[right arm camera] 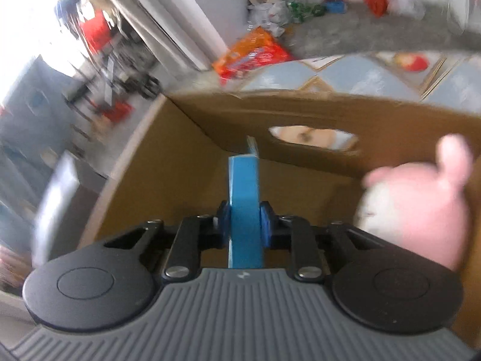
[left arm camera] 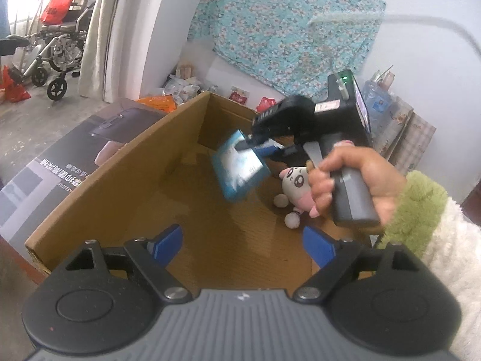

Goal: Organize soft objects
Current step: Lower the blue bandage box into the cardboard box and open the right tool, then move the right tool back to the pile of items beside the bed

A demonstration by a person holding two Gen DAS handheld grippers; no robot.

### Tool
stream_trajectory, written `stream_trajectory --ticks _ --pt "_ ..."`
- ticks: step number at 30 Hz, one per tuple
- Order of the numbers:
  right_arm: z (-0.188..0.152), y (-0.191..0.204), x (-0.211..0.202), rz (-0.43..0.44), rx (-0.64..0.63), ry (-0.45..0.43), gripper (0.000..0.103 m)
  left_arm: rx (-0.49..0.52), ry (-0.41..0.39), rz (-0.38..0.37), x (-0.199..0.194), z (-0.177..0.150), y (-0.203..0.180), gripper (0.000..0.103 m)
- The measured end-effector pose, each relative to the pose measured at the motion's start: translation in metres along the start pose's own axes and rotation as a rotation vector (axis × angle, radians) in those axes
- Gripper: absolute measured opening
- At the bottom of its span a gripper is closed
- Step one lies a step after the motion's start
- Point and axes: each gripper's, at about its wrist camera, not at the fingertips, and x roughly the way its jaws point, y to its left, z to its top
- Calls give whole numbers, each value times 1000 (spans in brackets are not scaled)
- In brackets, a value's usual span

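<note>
- Wheelchair (left arm camera: 57, 45) far left, by the curtain, well apart from the work.
- Cardboard box (left arm camera: 126, 180) open-topped, printed carton just beside its left wall.
- Left gripper (left arm camera: 242, 245): fingers spread wide, nothing between them, over the box's near edge.
- Blue tissue pack (left arm camera: 239, 170): inside the box's opening, off the floor, tilted.
- Right gripper (right arm camera: 244, 221): fingers clenched on the pack's thin edge.
- Pink plush toy (left arm camera: 296, 186): lying on the box floor, right side, just beside the person's hand (left arm camera: 354, 180).
</note>
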Motion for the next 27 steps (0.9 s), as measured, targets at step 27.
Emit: stream_trajectory --ticks 27 --pt "-9 -18 63 36 238 104 32 -28 -1 14 -13 -6 7 88"
